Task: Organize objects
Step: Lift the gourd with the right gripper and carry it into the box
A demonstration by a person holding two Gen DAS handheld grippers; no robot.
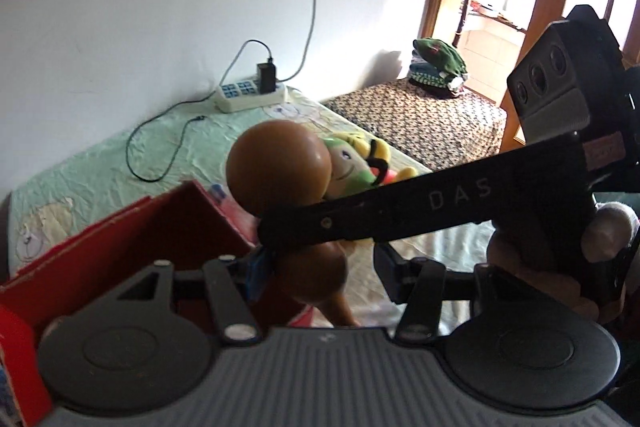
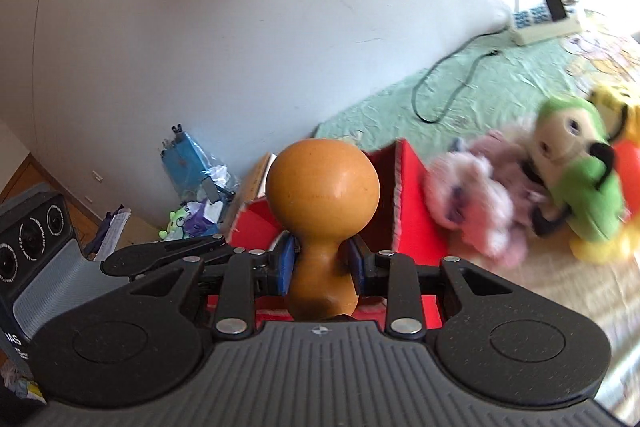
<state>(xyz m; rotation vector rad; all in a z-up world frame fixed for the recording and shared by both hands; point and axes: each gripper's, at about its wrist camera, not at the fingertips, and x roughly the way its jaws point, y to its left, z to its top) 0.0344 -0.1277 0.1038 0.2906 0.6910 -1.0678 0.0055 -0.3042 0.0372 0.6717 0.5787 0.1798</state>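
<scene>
A brown wooden gourd (image 2: 322, 187) stands upright, and my right gripper (image 2: 321, 263) is shut on its narrow neck with the blue pads (image 2: 286, 263) pressing both sides. In the left wrist view the same gourd (image 1: 280, 167) rises in front of me, its lower bulb between the fingers of my left gripper (image 1: 320, 261). The left blue pad (image 1: 258, 267) is at the bulb, while the right finger (image 1: 386, 261) stands clear of it, so this gripper is open. The right gripper's black finger (image 1: 400, 211) crosses that view at the gourd's neck. An open red box (image 2: 416, 211) sits just behind the gourd.
Green and yellow plush toys (image 2: 576, 179) and a pink one (image 2: 476, 203) lie on the bed's green sheet (image 1: 100, 167). A power strip (image 1: 250, 93) with cables lies by the white wall. Folded clothes (image 1: 438, 65) sit on a patterned stool. A bag of clutter (image 2: 196, 179) is on the floor.
</scene>
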